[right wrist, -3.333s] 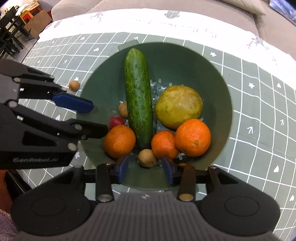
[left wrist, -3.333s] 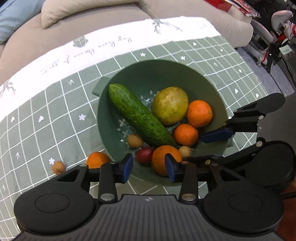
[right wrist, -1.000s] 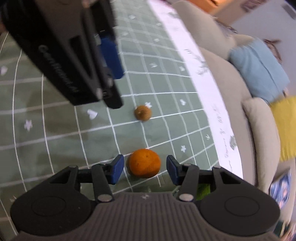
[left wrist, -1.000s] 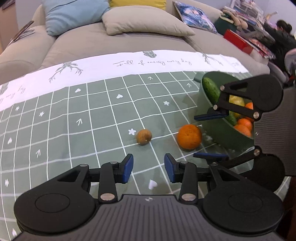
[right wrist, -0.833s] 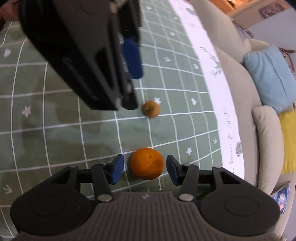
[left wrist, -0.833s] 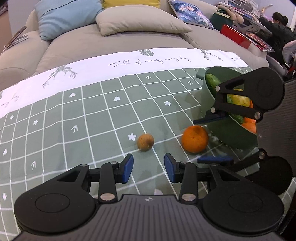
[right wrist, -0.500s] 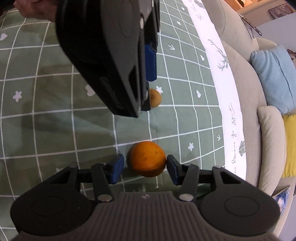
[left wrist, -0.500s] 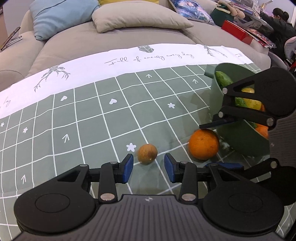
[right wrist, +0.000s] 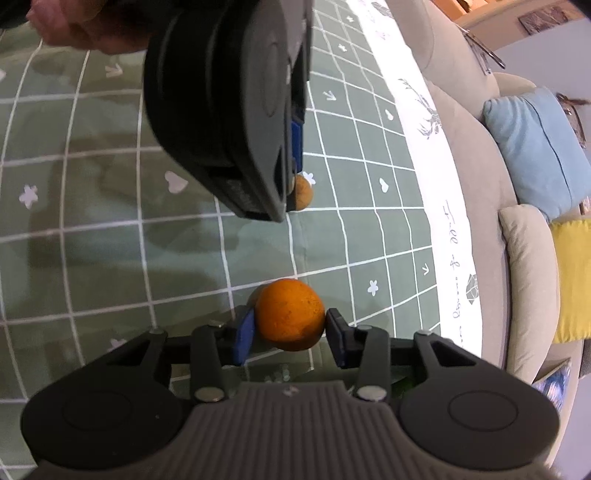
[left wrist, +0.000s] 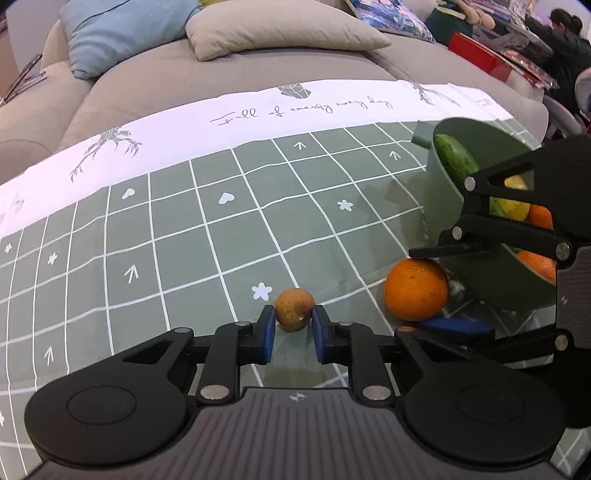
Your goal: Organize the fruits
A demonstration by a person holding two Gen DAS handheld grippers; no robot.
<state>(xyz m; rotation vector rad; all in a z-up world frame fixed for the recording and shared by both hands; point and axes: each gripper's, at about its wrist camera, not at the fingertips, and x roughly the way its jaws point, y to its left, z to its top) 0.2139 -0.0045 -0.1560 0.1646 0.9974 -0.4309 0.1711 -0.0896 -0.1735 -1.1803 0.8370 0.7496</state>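
The left tongs (left wrist: 293, 326) were closed on the small brown fruit (left wrist: 294, 308), both blue pads touching its sides, with the fruit resting on the green grid cloth (left wrist: 177, 236) that covered the desk. The right tongs (right wrist: 290, 332) were closed on the orange (right wrist: 290, 319); in the right wrist view the left pad pressed the fruit's side and the right pad met its opposite edge. In the left wrist view the orange (left wrist: 415, 290) sat on the cloth just beside the green bowl (left wrist: 443, 206), one dark finger (left wrist: 443, 252) above it and one blue pad (left wrist: 456, 326) below it. The bowl held a cucumber (left wrist: 456, 160), a yellow-green fruit (left wrist: 515, 206) and further oranges (left wrist: 537, 262), partly hidden by the right tongs' linkage. The brown fruit lay near the orange, to its left. Beyond the cloth's white border stood a grey sofa (left wrist: 221, 77) with a blue cushion (left wrist: 122, 33) and a beige cushion (left wrist: 280, 35).
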